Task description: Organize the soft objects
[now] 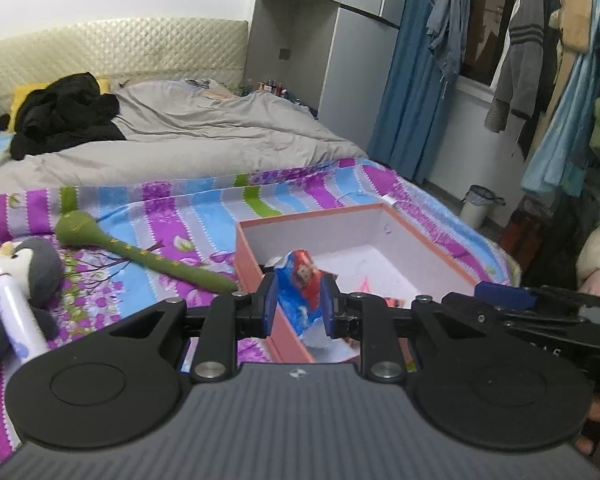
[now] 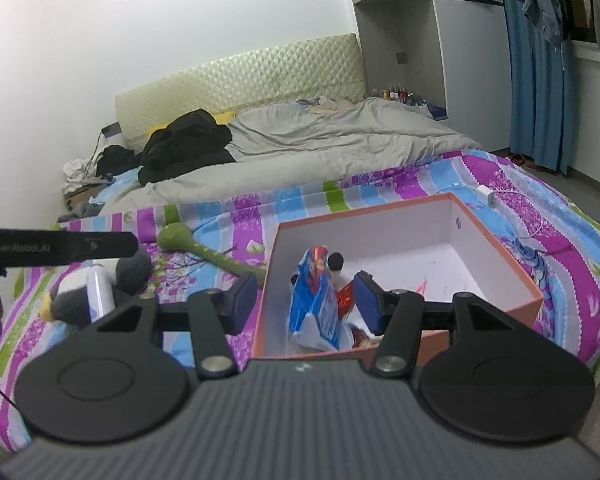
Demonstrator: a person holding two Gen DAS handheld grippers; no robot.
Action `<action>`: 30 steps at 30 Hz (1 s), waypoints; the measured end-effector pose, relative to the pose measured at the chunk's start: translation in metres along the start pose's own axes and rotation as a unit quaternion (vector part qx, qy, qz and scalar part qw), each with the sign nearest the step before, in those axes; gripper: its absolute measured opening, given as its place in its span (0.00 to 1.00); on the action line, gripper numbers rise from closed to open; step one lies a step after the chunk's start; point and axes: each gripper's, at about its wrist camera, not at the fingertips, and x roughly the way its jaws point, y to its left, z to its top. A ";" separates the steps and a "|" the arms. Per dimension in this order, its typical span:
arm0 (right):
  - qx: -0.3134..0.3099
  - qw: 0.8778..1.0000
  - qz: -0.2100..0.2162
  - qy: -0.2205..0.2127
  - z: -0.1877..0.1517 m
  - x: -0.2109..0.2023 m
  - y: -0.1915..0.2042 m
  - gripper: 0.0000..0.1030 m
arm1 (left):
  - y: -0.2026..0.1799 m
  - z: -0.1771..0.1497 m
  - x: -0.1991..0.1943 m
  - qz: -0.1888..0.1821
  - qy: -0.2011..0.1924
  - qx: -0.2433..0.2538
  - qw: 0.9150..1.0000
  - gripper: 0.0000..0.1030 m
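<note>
Nearest the left wrist camera, the left gripper (image 1: 300,304) is clamped on a blue and red soft toy (image 1: 303,292), its two blue pads pressing the toy's sides. The toy is held over the near left corner of an open orange box (image 1: 256,264) with a white interior, above the box's near wall. The box rests on a bed covered by a purple, blue and green striped sheet (image 1: 204,208). In the right wrist view, the right gripper (image 2: 306,302) has its jaws spread apart and holds nothing; the same toy (image 2: 314,300) shows between its fingers but touches neither pad, and the left finger sits outside the box's left wall (image 2: 266,292) while the right finger is over the interior. A small dark round item lies inside the box just behind the toy; its identity cannot be determined. Left of the box, on the sheet, lies a green long-handled plush (image 1: 140,254), and further left a grey and white penguin plush (image 1: 16,280) with a white cylindrical object across it. A grey duvet (image 1: 188,132) and a heap of black clothing (image 1: 64,112) occupy the far half of the bed.
</note>
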 end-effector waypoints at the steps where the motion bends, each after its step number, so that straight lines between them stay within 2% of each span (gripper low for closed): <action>1: 0.000 1.000 0.000 0.002 -0.003 0.000 0.001 0.55 | -0.001 -0.004 -0.001 0.002 0.000 0.001 1.000 0.26; 17: 0.001 1.000 -0.006 0.018 -0.026 0.007 0.008 0.55 | -0.006 -0.038 0.012 -0.003 0.021 -0.013 1.000 0.26; 30: 0.007 0.999 -0.016 0.029 -0.032 0.017 0.004 0.55 | 0.000 -0.047 0.019 -0.004 0.033 -0.022 0.999 0.26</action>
